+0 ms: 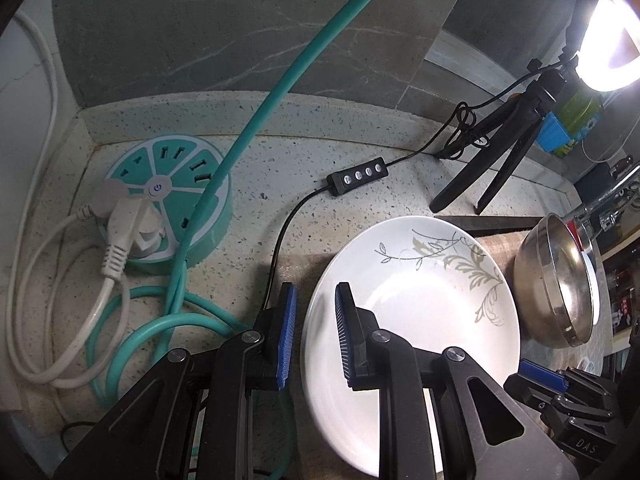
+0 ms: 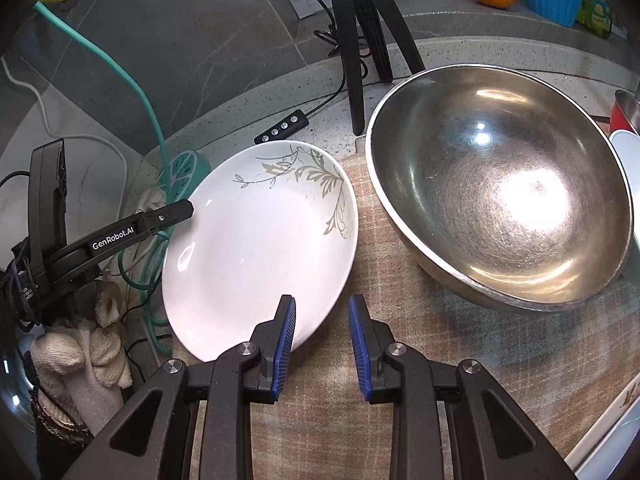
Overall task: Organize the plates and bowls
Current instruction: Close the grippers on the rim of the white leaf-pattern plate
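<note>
The speckled stone surface (image 1: 352, 152) carries a checked cloth (image 2: 344, 364) on which a white floral plate (image 2: 256, 248) and a steel bowl (image 2: 500, 196) sit side by side, apparently not touching. Directly on the stone lie a round teal power strip (image 1: 176, 208), coiled teal cable (image 1: 152, 328), an inline switch (image 1: 357, 175) and black tripod legs (image 1: 480, 176).
</note>
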`<state>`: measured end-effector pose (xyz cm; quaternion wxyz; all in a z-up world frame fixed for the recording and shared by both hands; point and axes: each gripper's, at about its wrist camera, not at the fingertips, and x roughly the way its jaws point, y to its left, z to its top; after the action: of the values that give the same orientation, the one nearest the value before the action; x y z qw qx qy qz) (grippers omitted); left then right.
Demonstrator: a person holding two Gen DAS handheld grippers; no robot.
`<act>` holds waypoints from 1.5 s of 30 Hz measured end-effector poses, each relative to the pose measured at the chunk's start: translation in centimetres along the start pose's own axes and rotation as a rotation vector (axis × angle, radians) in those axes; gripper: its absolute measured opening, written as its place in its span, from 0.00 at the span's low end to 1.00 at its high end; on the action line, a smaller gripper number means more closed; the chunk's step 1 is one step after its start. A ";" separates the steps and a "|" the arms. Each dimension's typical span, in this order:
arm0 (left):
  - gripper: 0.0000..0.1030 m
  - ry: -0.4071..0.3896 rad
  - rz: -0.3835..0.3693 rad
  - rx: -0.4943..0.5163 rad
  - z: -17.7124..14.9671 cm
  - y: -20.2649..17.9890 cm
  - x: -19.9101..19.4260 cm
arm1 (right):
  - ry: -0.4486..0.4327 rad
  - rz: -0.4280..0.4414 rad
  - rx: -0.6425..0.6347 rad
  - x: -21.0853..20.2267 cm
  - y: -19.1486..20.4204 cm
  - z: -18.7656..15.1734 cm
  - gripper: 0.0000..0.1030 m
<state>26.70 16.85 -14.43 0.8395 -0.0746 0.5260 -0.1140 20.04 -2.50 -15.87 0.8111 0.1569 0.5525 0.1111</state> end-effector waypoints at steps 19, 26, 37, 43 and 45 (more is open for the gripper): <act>0.11 0.003 0.006 -0.005 -0.3 0.3 0.5 | 0.014 -0.019 0.009 1.0 0.7 0.4 0.12; 0.11 0.004 0.011 -0.011 -1.2 0.5 -0.4 | 0.020 -0.016 0.007 0.5 0.5 -0.1 0.12; 0.11 0.004 0.018 -0.052 -4.2 1.6 -2.2 | 0.032 -0.003 -0.030 -1.0 0.2 -2.0 0.12; 0.11 -0.006 0.014 -0.094 -6.3 1.4 -3.6 | 0.040 0.004 -0.055 -2.1 -0.2 -3.5 0.11; 0.11 -0.011 0.020 -0.100 -7.0 1.1 -4.0 | 0.043 0.007 -0.068 -2.5 -0.3 -4.1 0.11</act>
<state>18.80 18.98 -14.26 0.8387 -0.1118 0.5271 -0.0787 15.35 -3.16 -15.18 0.8036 0.1288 0.5650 0.1359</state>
